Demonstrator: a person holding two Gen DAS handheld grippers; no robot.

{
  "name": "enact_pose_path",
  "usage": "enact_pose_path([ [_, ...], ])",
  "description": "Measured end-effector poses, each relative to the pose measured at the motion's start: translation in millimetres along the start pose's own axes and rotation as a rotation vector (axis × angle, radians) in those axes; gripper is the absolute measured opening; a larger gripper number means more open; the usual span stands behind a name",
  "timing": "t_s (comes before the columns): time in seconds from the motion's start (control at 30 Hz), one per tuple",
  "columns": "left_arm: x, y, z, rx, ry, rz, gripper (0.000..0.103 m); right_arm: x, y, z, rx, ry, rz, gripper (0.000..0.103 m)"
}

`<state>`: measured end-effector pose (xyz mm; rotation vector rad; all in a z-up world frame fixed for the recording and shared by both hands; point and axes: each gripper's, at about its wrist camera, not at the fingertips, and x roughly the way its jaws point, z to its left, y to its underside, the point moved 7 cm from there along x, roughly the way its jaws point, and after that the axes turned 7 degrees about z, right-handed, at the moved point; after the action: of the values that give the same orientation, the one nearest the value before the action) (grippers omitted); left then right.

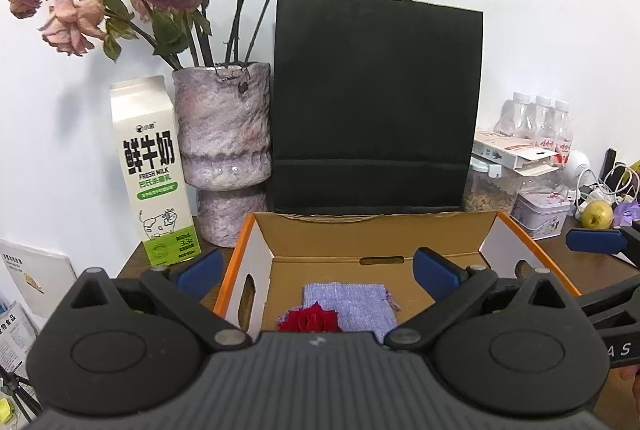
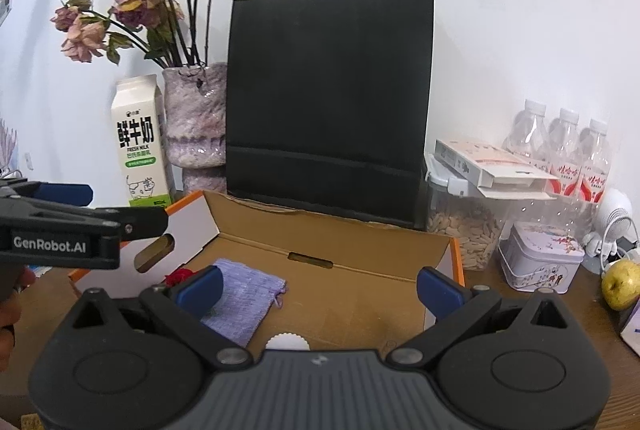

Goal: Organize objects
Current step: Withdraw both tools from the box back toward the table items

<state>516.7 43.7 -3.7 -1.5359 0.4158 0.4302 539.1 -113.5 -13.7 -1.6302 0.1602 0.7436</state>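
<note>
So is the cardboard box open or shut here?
Open: the cardboard box has its flaps up, and the purple pouch lies on its floor.

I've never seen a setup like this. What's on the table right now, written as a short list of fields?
surface: wooden table
container: open cardboard box, orange-edged
in box: purple pouch lying flat, red flower at its near corner
behind box: black paper bag, upright
left of bag: vase of dried roses, milk carton
right of bag: jar of seeds, tin, water bottles, yellow fruit
left gripper: open, empty, facing the box
right gripper: open, empty, facing the box
</note>
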Motion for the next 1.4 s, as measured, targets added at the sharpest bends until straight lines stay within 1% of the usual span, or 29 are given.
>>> enact_pose_path([
  [0.4,-49.9,15.1,-0.4,-0.001,-0.006,-0.049,0.103,-49.9,14.3,10.7,-0.013,-0.008,-0.035,0.103],
  [0.63,-80.4,29.3,2.5,-0.016,-0.006,-0.060,0.103,-80.7,28.2,14.3,-0.010,-0.015,-0.046,0.103],
  [0.87,-103.8,36.3,0.4,-0.027,0.002,-0.072,0.103,-108.6,40.1,16.0,-0.002,-0.016,-0.062,0.103],
  [1.1,-111.7,33.6,1.4,-0.060,0.006,-0.053,0.103,-121.4,47.2,15.6,0.017,-0.030,-0.053,0.103],
  [1.27,-119.0,24.8,-0.7,-0.061,-0.006,-0.054,0.103,-125.8,49.0,11.9,0.033,-0.035,-0.046,0.103],
  [1.4,-125.9,24.1,-8.5,-0.044,-0.010,-0.050,0.103,-129.2,51.7,11.2,0.031,-0.038,-0.041,0.103],
])
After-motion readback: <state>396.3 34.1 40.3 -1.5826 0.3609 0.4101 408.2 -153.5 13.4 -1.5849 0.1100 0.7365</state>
